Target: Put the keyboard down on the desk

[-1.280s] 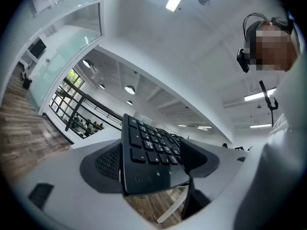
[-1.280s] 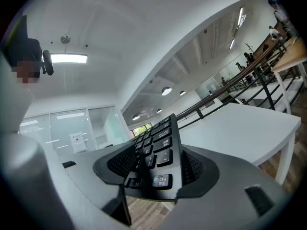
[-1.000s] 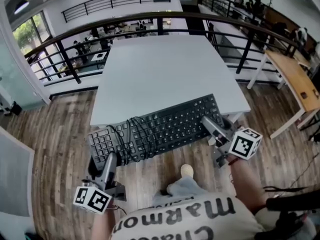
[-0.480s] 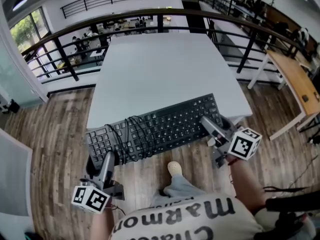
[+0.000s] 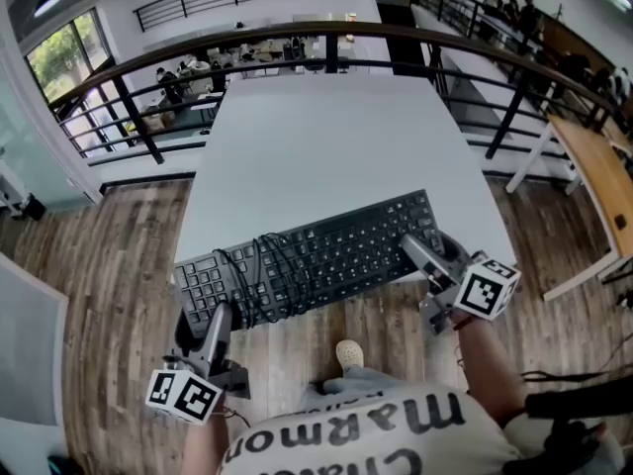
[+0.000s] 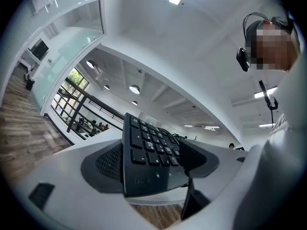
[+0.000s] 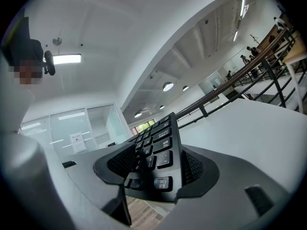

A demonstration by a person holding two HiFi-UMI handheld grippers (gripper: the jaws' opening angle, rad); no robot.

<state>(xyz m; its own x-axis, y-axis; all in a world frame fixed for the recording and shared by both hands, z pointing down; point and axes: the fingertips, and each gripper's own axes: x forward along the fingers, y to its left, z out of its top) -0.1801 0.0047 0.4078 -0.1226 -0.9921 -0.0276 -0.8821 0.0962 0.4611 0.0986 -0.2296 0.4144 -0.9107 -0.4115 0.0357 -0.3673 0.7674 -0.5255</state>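
Note:
A black keyboard (image 5: 326, 255) lies slanted across the near edge of the white desk (image 5: 326, 137), with its coiled cable (image 5: 265, 270) piled on the keys. My left gripper (image 5: 198, 320) is shut on the number-pad end, which juts past the desk's left front corner. My right gripper (image 5: 423, 253) is shut on the other end. In the left gripper view the keyboard (image 6: 148, 152) stands on edge between the jaws of the left gripper (image 6: 153, 171). In the right gripper view the keyboard's (image 7: 160, 150) Esc corner sits clamped in the right gripper (image 7: 158, 174). Whether the keyboard rests on the desk I cannot tell.
A dark railing (image 5: 297, 38) runs behind and beside the desk. A wooden table (image 5: 598, 166) stands at the right. Wood floor (image 5: 109, 265) surrounds the desk, and the person's shoe (image 5: 348, 352) is on it below the keyboard.
The head view has shifted a little and the person's shoe has moved. Keyboard and both grippers hold the same places.

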